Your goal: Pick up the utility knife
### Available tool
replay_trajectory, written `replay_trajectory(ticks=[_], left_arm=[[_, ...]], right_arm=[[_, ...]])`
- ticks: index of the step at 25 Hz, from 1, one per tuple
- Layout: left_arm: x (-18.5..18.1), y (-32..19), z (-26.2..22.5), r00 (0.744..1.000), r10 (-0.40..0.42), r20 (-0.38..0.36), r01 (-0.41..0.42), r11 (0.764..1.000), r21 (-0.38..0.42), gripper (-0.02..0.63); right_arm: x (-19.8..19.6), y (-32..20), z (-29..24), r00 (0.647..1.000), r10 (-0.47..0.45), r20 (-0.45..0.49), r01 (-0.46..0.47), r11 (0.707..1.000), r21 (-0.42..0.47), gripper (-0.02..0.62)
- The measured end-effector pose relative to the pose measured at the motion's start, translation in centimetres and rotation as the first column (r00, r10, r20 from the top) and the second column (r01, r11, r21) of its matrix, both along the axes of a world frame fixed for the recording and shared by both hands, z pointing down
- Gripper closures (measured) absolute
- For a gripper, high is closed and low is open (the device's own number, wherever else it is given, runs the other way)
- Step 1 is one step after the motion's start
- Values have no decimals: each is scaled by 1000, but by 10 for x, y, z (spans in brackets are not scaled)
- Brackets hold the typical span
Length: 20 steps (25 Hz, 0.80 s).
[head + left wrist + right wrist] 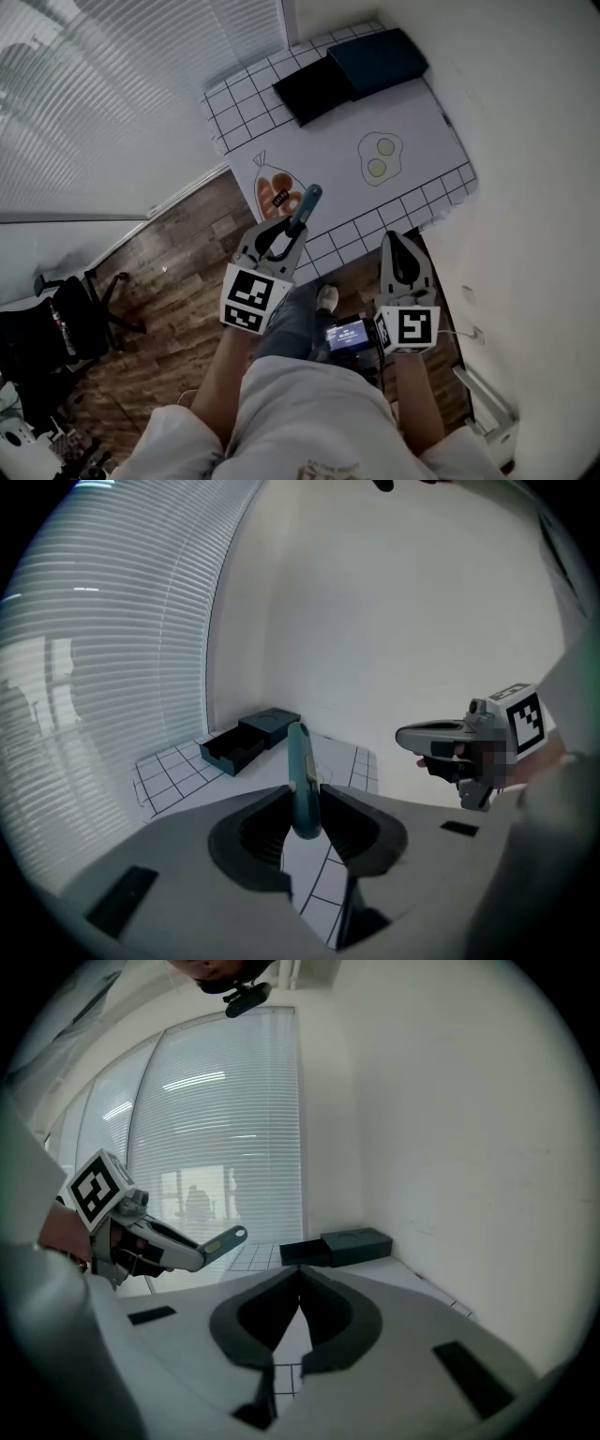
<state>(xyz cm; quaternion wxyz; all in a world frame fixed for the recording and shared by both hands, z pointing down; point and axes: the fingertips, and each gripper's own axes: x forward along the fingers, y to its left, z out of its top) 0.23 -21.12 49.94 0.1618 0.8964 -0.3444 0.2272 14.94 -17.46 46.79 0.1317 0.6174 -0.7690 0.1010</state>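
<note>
The left tool was clamped on the utility knife, its jaws pressed against the lower part of the teal handle. In the left gripper view the utility knife stood nearly upright between the dark pads of the left tool, its rounded upper end well above them. The knife was held in the air, clear of the surface, over its near left corner. There it hung beside a printed bread bag on the white gridded cover.

The right tool hovered over the near edge of the surface, further right. In the right gripper view the jaws of the right tool met at their tips with nothing between them.

A black box lay along the far edge. A dark teal box touched it at the far right corner. A fried-egg drawing sat toward the middle of the surface. Both tools were well apart from the boxes.
</note>
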Motion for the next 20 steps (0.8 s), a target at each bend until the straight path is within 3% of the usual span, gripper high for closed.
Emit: replay_trajectory(ticks=[11,20], left_arm=[[-9,13,-66,999,-32,-8,33,986,162,500],[-20,25,-112,994,-74,-83,91,970,226,500]], right_arm=[[-7,6,-46,1000,-29,2,29,995,97,589],[-7,8,-80,999,-34,-10,35,985,170,589]])
